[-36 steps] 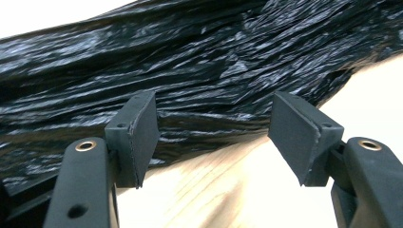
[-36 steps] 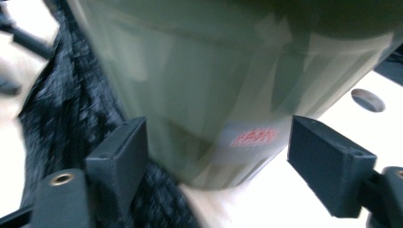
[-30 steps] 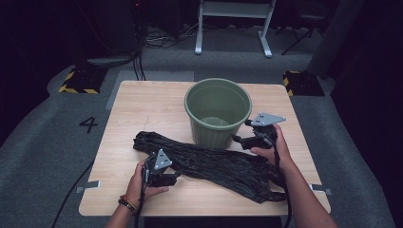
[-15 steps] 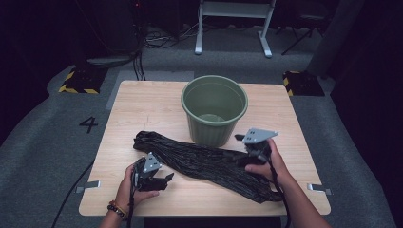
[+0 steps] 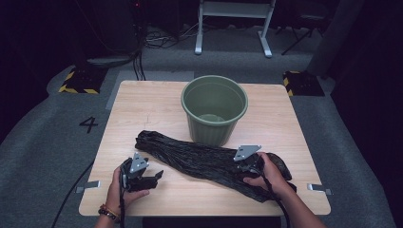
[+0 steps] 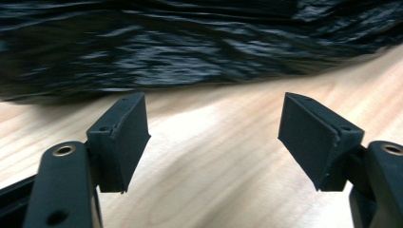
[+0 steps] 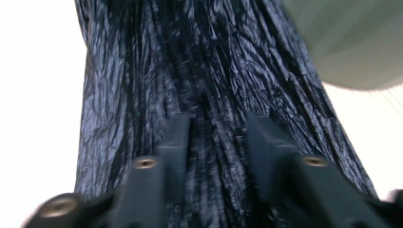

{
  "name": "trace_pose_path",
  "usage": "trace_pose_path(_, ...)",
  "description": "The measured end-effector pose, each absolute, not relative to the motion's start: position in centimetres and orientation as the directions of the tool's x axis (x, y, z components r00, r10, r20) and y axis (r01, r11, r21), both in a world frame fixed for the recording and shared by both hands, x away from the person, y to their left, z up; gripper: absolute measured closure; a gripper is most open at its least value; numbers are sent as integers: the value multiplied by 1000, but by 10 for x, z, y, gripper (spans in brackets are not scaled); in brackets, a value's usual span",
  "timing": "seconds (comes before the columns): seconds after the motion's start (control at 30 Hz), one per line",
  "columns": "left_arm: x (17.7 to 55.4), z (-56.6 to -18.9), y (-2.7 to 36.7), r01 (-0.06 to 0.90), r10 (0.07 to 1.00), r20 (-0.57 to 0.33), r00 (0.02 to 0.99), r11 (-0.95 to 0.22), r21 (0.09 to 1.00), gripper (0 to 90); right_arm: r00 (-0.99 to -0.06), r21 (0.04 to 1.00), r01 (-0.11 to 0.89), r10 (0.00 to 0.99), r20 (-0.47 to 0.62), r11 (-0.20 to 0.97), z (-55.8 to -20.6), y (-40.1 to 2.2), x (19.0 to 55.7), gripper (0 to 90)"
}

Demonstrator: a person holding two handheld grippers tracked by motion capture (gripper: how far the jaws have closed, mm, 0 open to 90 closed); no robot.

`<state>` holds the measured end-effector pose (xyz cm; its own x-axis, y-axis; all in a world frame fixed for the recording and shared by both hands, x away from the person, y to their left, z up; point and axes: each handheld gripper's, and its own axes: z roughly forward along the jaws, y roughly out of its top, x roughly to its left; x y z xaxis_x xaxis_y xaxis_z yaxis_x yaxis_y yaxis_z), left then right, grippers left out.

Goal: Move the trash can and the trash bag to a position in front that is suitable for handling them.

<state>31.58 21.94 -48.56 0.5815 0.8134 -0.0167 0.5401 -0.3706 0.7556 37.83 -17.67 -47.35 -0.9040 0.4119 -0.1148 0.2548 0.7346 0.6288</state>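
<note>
A long crumpled black plastic bag [image 5: 190, 154] lies across the wooden table [image 5: 142, 109] in front of a green bucket [image 5: 214, 111]. My left gripper [image 5: 154, 178] rests low near the front left, just short of the bag's left end. Its jaws have just been opening and stand wide with only bare wood between them [image 6: 214, 137]; the bag [image 6: 190, 47] lies just beyond. My right gripper [image 5: 242, 168] is down on the bag's right part. Its jaws [image 7: 216, 142] have just been closing and pinch a ridge of bag folds [image 7: 199, 61].
The bucket [image 7: 351, 42] stands upright close behind the bag, at the upper right of the right gripper view. The table's front edge runs just below both hands. Grey floor with a painted 4 [image 5: 89, 124] surrounds the table.
My right gripper came down from beside the bucket onto the bag and its jaws narrowed around the folds. My left gripper slid a little to the left, off the bag's end.
</note>
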Motion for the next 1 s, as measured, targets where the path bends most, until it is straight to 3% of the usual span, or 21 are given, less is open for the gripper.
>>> trace_pose_path(0.1,320,-487,224,557,828,-32,560,-347,754,225,-902,590,246,405,-152,769,-474,-192,384,725)
trace_pose_path(0.3,324,-490,221,565,826,-32,562,-356,744,224,-890,589,256,424,-165,767,-468,-222,392,694)
trace_pose_path(0.4,326,-490,216,562,818,-29,574,-368,741,223,-866,588,273,460,-194,761,-463,-237,393,620)
trace_pose_path(0.47,328,-490,213,560,812,-29,583,-375,738,223,-854,592,288,482,-198,753,-456,-248,392,517)
trace_pose_path(0.5,329,-491,211,561,811,-30,584,-376,738,223,-854,592,288,482,-198,753,-456,-248,392,517)
trace_pose_path(0.7,335,-493,204,558,793,-43,608,-389,733,242,-846,641,243,482,-226,728,-438,-238,377,227)
trace_pose_path(0.8,338,-494,202,554,786,-34,618,-403,729,246,-872,716,214,460,-166,664,-434,-223,369,201)
trace_pose_path(1.0,344,-497,202,566,790,-50,611,-392,725,243,-889,704,236,441,-121,670,-452,-193,378,159)
